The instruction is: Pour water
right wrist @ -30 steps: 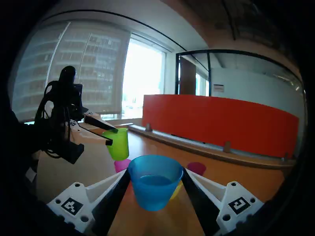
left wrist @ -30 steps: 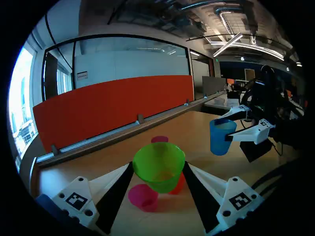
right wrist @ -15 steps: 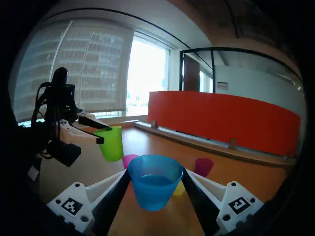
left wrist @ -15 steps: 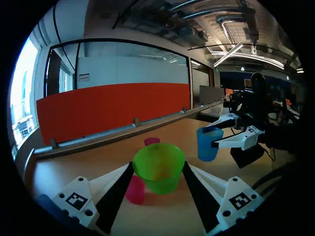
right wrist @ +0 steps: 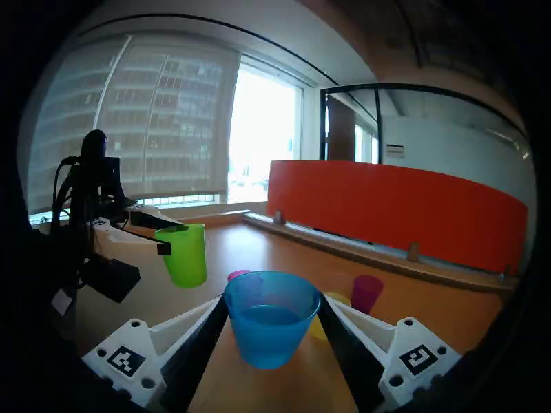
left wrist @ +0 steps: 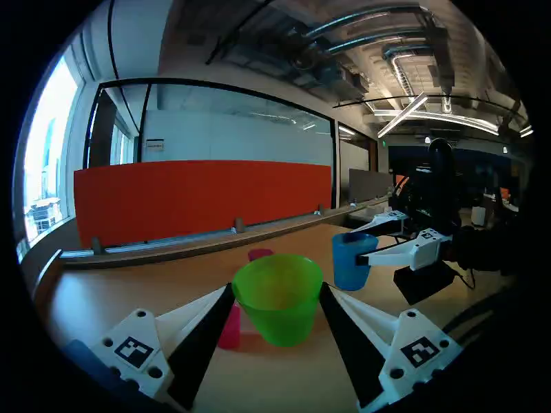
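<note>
Left gripper [left wrist: 276,292] clamps the green cup [left wrist: 277,306] between both fingers, upright, looks empty, mouth up as receiver. Right gripper [right wrist: 272,306] clamps the blue cup [right wrist: 271,337] the same way, level so the water [right wrist: 270,315] stays in. Both are off the table [left wrist: 138,292]; a pink cup [left wrist: 230,327] stands below my left jaws. Versus a second ago, both views sit flatter and the blue cup has drifted toward my left jaws. No pour yet.
</note>
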